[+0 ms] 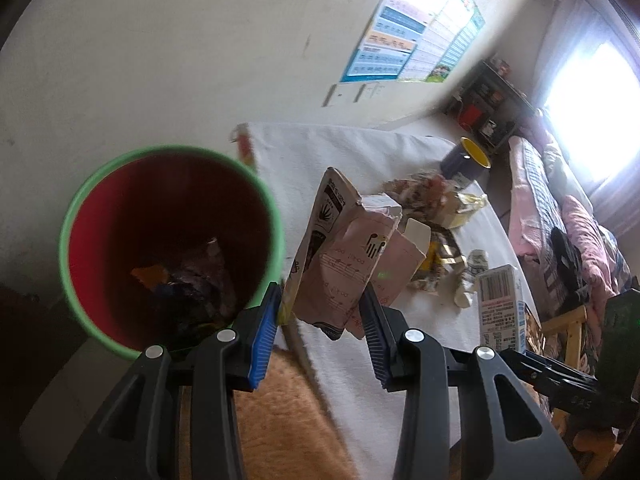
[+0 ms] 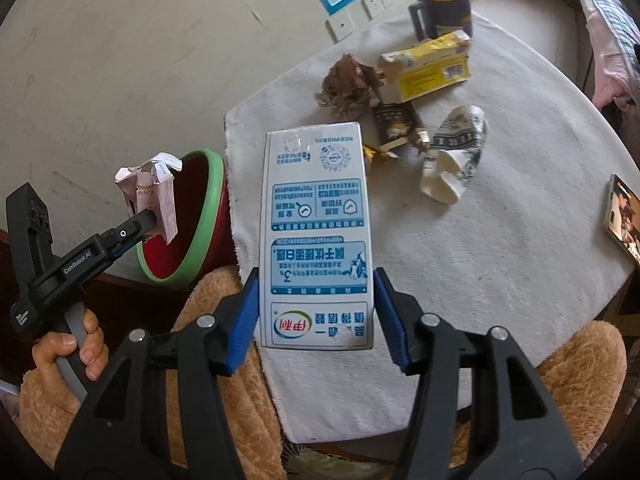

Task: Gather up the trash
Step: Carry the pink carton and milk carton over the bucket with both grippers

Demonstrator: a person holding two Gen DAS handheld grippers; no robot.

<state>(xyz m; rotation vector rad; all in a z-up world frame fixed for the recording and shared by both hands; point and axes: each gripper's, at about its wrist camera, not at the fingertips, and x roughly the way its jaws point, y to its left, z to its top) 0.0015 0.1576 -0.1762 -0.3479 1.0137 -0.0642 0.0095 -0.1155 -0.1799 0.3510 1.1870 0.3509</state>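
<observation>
Where legible, "GenRobot.AI" on left tool point(image 2: 150, 220)

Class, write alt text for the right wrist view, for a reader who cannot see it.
The right gripper clamps a blue-and-white milk carton above a white-covered table. To the left, the left gripper holds a pink wrapper at the rim of a red bin. A crushed paper cup, a yellow box and a mug lie behind.

Pale wall point(image 1: 160, 60), bright window point(image 1: 592, 92), bed point(image 1: 560, 220)
</observation>
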